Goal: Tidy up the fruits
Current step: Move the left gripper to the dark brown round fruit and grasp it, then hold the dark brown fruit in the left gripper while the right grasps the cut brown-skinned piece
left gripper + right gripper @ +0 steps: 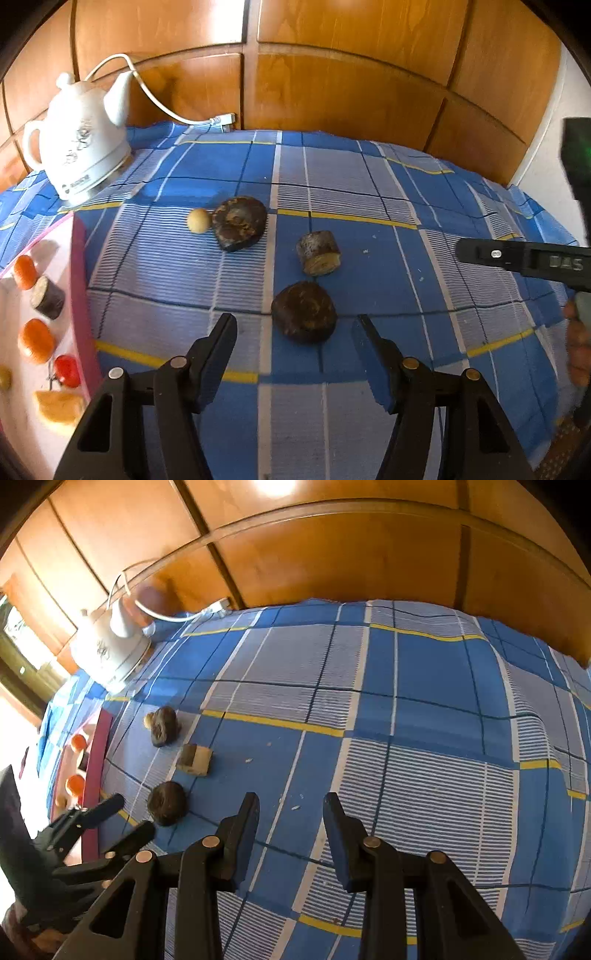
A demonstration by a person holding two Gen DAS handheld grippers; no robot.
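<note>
Hanging just above the blue checked tabletop (369,184), the left tongs (293,334) are spread wide and pinch nothing. A round dark fruit (304,312) lies on the cloth right in front of the gap between the fingers. A cut brown chunk (318,253) with a pale face lies a bit farther back. Behind that sits a bigger dark lumpy fruit (240,227), and a small tan ball (199,220) touches its left side.

At the left edge is a pink tray (79,266). Orange fruits (36,340), a red one (67,370), a dark chunk (48,297) and a yellow piece (59,408) lie in it. A white kettle (79,144) with a cord stands at the back left.

The right tongs (291,812) are spread too, empty, over bare cloth to the right of the fruits.
</note>
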